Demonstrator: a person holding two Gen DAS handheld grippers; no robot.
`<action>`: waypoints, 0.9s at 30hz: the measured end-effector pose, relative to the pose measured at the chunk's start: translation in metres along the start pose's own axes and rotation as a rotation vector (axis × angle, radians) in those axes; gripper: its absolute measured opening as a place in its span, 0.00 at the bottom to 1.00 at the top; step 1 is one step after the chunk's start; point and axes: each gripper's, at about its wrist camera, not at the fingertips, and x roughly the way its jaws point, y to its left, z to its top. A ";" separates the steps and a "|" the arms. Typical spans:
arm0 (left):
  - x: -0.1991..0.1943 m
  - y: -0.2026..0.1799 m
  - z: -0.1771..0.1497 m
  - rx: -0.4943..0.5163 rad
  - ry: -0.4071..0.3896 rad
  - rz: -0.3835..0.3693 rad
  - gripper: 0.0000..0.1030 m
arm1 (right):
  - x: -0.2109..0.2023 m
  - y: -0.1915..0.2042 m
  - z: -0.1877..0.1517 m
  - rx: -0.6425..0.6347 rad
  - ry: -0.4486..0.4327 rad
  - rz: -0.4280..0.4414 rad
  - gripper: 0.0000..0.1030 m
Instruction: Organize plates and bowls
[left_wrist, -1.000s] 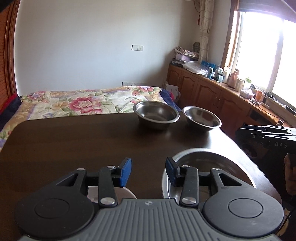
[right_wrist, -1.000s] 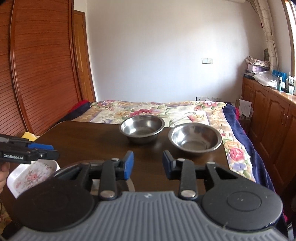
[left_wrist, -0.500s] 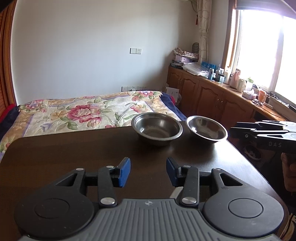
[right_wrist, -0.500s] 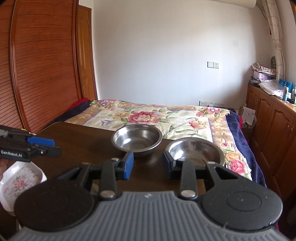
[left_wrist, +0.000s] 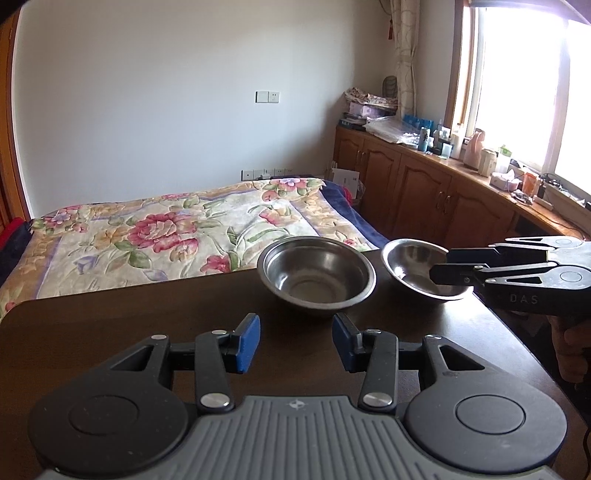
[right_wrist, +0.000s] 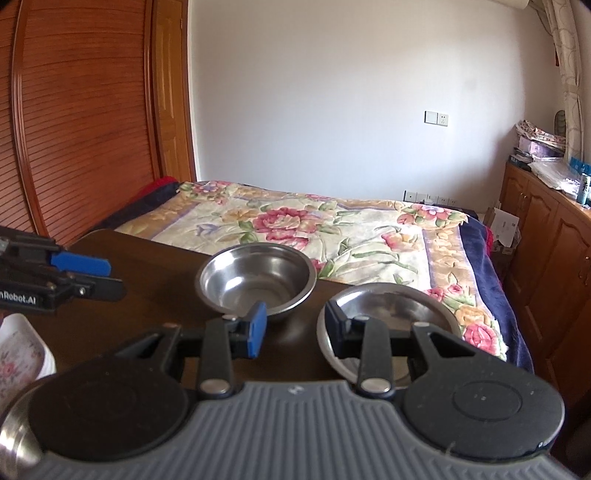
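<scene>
Over the right bowl (right_wrist: 388, 310), right gripper (right_wrist: 295, 325) gapes.

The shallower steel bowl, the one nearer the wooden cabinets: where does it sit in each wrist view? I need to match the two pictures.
Left wrist: the shallower steel bowl is right of centre on the table's far edge; the right gripper reaches over its rim.
Right wrist: the same bowl is lower right, behind the right gripper's right-hand finger.
Shared landmark: the deeper steel bowl, directly to its left in both.
</scene>
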 end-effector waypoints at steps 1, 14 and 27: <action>0.005 0.000 0.001 0.004 0.001 0.001 0.45 | 0.003 -0.001 0.001 0.002 0.003 0.002 0.35; 0.059 0.013 0.016 -0.018 0.058 0.019 0.45 | 0.044 0.004 0.010 0.000 0.017 0.043 0.35; 0.095 0.016 0.026 -0.060 0.127 -0.024 0.39 | 0.069 0.005 0.015 0.007 0.045 0.050 0.35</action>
